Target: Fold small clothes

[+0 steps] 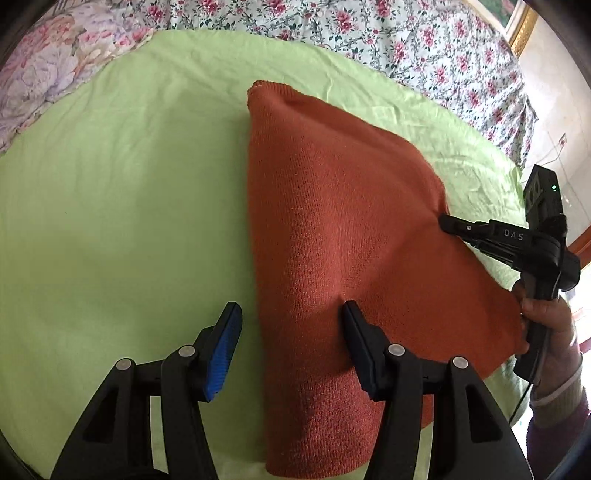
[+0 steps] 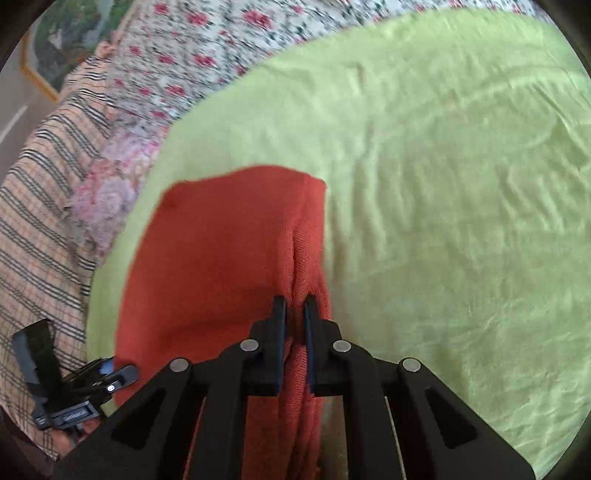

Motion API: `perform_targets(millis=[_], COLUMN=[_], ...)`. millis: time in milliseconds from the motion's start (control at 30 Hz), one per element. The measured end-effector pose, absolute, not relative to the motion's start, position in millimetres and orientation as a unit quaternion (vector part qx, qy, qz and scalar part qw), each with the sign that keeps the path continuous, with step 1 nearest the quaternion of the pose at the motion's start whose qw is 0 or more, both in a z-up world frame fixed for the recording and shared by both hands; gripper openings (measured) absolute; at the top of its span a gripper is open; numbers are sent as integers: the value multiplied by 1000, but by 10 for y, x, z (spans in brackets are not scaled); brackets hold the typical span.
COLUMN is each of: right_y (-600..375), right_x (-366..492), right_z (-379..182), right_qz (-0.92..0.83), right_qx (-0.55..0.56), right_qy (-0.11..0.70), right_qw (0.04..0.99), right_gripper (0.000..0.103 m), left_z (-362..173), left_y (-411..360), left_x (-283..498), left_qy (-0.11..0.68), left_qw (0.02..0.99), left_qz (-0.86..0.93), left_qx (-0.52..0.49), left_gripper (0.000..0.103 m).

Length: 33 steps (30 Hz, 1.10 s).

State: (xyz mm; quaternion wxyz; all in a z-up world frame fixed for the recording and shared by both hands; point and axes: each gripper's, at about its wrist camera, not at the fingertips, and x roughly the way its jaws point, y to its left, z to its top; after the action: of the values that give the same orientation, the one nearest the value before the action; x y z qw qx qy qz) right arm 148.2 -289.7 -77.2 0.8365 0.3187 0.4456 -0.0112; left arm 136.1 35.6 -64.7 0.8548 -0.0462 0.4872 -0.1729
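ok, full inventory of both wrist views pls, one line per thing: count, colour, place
orange knit cloth: 1, rust orange, lying on the green sheet, its right edge bunched where the right gripper pinches it
green sheet: 1, light green, spread over the bed under the cloth
floral bedspread: 1, white with pink flowers, beyond the green sheet
pink floral quilt: 1, pale pink and lilac, far left corner
striped plaid fabric: 1, beige with dark stripes, left edge of right wrist view
picture frame: 1, gold, top right on the wall
left gripper: 1, black with blue pads, open, straddling the cloth's left edge
right gripper: 1, black, shut on the cloth
hand: 1, holding the right gripper's handle, purple sleeve
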Motion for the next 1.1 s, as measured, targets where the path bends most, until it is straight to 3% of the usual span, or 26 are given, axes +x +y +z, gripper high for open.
perform_targets(millis=[433, 600, 867, 1100], right_y=[-2711, -2526, -2529, -2658], right_x=[887, 482, 361, 757], right_z=[-341, -306, -354, -330], right_qz=[9, 25, 11, 9], right_qx=[335, 336, 336, 337], right_qy=[407, 406, 410, 404], right_qw=[849, 849, 848, 850], right_gripper=[16, 38, 38, 38], left_z=[-489, -604, -477, -493], left_y=[615, 659, 725, 707], left_x=[950, 831, 985, 1574], left_qy=[459, 469, 460, 475], left_qw=[867, 860, 863, 845], left_qz=[-185, -190, -198, -212], left_qx=[-56, -63, -74, -119], left_gripper=[57, 57, 58, 59])
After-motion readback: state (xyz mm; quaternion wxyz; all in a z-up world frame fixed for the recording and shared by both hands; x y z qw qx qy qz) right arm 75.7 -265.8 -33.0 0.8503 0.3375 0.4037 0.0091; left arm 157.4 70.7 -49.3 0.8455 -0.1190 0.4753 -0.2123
